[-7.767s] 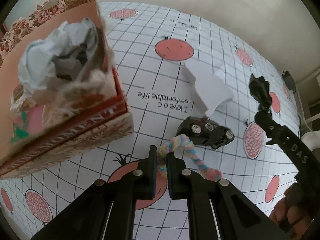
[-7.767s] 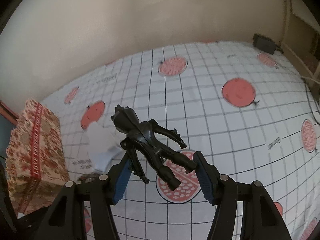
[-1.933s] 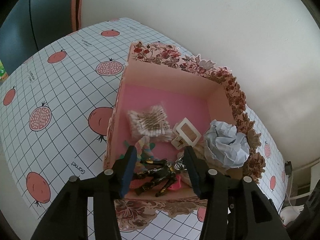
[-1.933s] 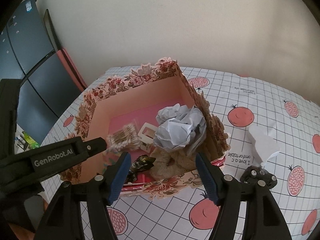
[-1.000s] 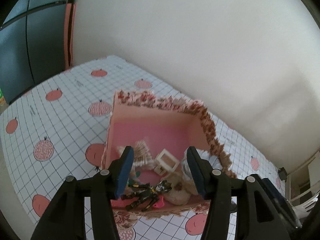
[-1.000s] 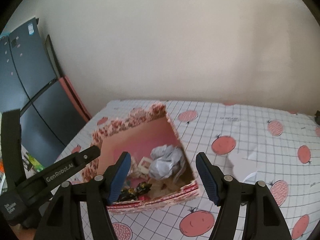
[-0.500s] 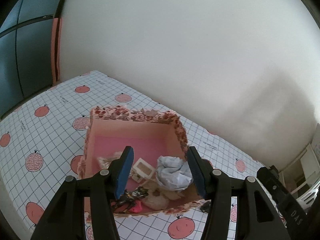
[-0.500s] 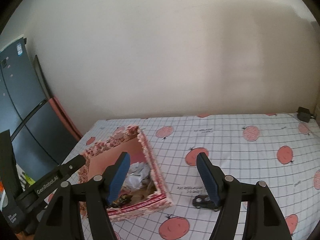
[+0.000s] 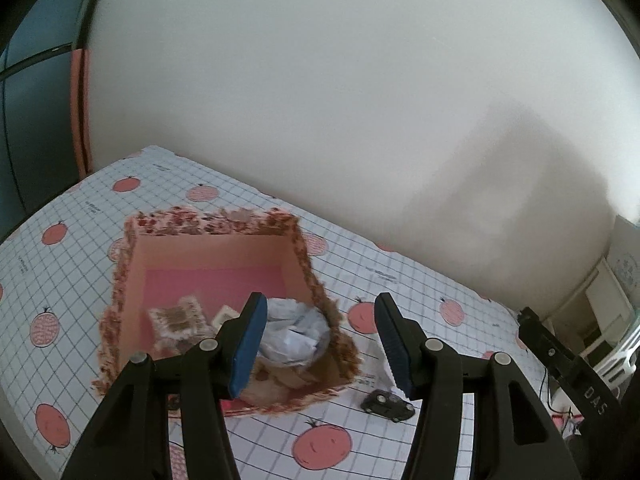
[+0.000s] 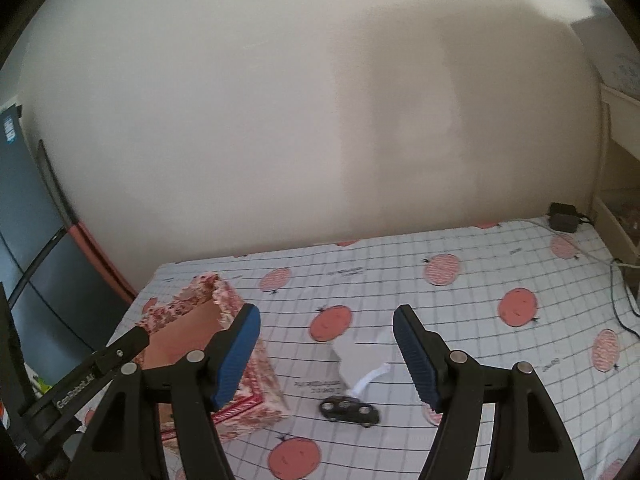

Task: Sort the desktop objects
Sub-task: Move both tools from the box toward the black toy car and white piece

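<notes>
toy car | on table, below and between spread, empty right hand-held gripper fingers

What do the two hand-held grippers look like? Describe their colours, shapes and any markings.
Each hand-held gripper, left and right, has matte black angular arms with silver rivets and two ribbed blue pads. White lettering reads "GenRobot.AI" on the left one's side and "DAS" on the right's.

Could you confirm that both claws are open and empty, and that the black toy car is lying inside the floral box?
Not quite: the black toy car lies on the tablecloth outside the floral box, as the right wrist view shows. Both claws are indeed open and empty.
</notes>
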A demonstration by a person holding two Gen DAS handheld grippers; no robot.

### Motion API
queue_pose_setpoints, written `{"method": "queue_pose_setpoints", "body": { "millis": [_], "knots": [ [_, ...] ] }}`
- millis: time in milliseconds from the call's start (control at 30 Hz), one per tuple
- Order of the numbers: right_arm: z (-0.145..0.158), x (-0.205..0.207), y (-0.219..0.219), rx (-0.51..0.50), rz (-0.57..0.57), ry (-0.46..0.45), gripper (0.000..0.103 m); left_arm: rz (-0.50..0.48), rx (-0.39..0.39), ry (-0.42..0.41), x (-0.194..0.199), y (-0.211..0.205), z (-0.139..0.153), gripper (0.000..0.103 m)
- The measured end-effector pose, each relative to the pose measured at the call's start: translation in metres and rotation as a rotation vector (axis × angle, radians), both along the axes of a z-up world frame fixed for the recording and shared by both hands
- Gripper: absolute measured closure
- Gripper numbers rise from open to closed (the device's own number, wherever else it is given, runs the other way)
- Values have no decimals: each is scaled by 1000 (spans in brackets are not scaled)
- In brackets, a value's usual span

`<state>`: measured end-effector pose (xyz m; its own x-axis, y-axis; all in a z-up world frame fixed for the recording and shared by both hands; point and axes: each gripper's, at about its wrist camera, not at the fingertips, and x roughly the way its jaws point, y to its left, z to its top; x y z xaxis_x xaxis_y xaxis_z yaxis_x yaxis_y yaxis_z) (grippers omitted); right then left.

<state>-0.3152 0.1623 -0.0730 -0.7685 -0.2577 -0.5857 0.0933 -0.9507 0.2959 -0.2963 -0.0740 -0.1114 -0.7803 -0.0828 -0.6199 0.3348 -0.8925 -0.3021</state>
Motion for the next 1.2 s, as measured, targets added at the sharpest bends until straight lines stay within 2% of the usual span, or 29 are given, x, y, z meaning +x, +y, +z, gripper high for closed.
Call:
{"method": "queue_pose_setpoints", "body": {
  "millis": [367, 600, 767, 1200],
  "knots": [
    [-12, -2, 41, 54, -68, -78, 29, -104, -13, -39, -20, 50, -7, 46],
    [-29, -9, 66, 44, -104, -160, 29, -163, -21, -83, -35, 77, -20, 46],
    [-45, -18, 77, 38, -124, -226, 29, -203, -24, -133, -48, 94, -35, 46],
    [-96, -31, 99, 10, -172, -432, 29, -218, 25, -261, -66, 116, -80, 46]
  ]
}}
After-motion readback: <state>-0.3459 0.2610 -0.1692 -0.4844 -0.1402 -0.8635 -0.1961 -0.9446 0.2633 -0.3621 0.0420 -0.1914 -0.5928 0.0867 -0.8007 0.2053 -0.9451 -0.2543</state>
